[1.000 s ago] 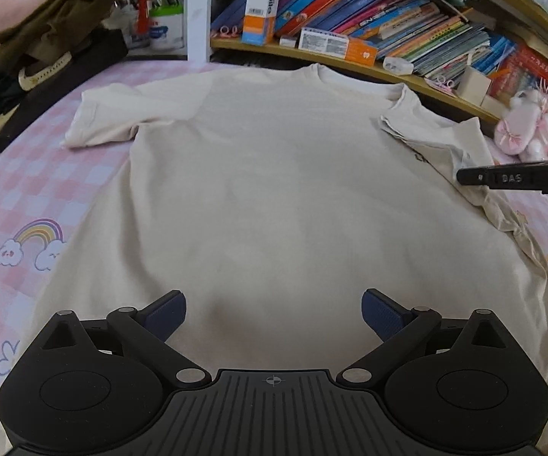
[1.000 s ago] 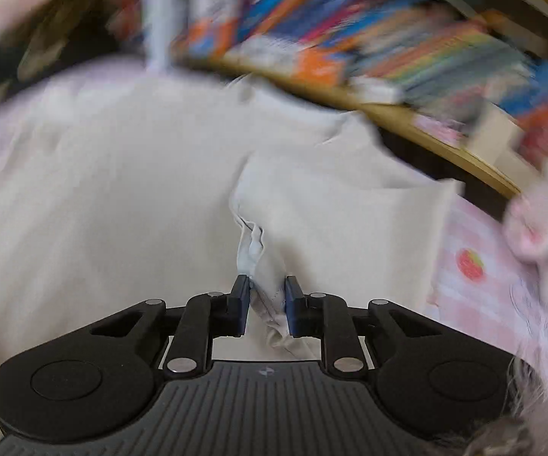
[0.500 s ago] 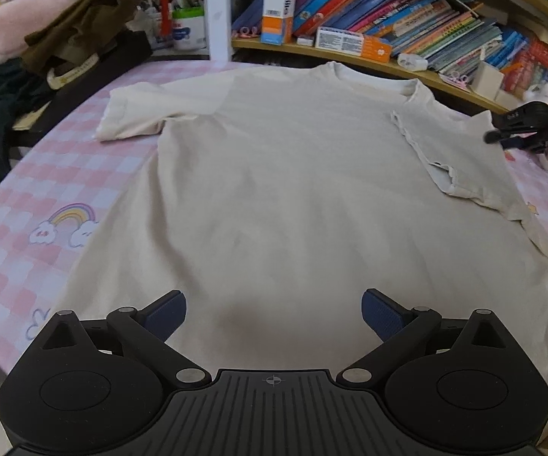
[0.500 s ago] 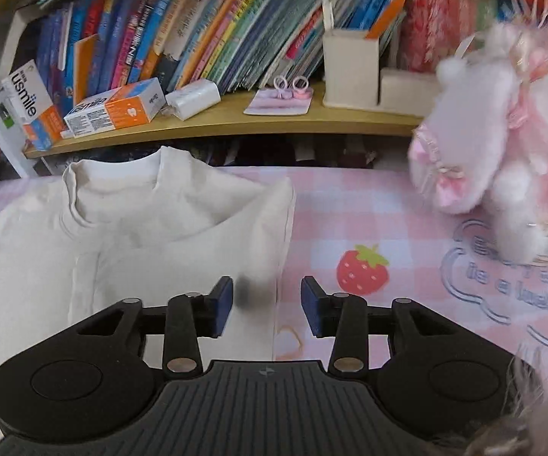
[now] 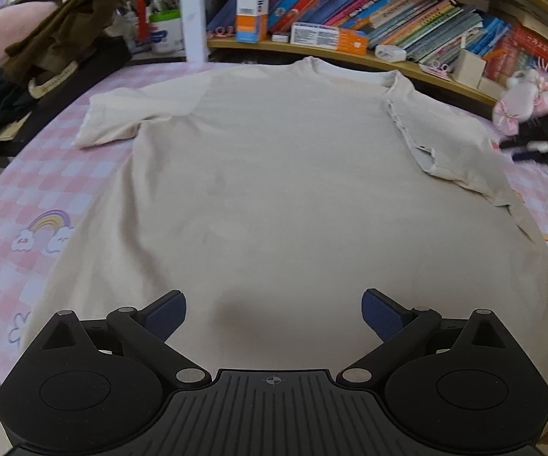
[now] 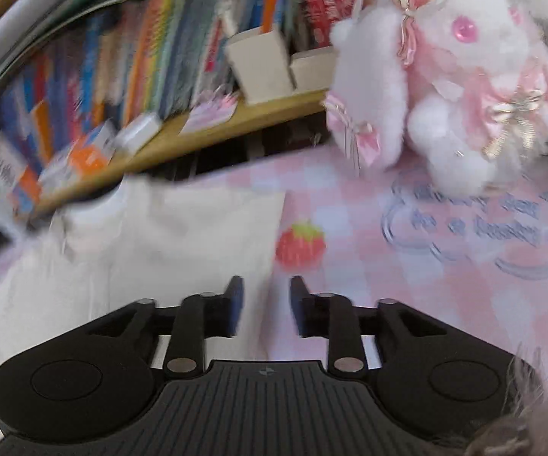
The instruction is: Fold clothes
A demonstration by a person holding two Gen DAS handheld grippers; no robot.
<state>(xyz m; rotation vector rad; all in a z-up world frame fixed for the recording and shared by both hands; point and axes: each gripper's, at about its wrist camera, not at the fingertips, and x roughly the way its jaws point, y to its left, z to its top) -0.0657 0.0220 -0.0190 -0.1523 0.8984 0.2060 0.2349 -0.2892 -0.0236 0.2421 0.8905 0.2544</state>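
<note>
A cream T-shirt [image 5: 274, 174] lies flat on the pink checked table cover [image 5: 15, 197]. Its right sleeve [image 5: 452, 152] is folded inward over the body; its left sleeve [image 5: 110, 121] lies spread out. My left gripper [image 5: 274, 311] is wide open and empty above the shirt's lower hem. My right gripper [image 6: 264, 304] is open and empty, over the folded shoulder edge of the shirt [image 6: 160, 250] in a blurred view. It also shows as a dark blur in the left wrist view [image 5: 540, 140], beside the shirt's right side.
A low wooden shelf of books [image 5: 388, 11] runs along the far edge. A pink-and-white plush rabbit [image 6: 452, 87] sits at the far right. Dark clothes and a brown garment [image 5: 61, 34] are piled at the far left. A strawberry print [image 6: 300, 245] marks the cover.
My right gripper let go of the folded right sleeve, opened, and moved off to the shirt's right side. My left gripper rose slightly and stayed open.
</note>
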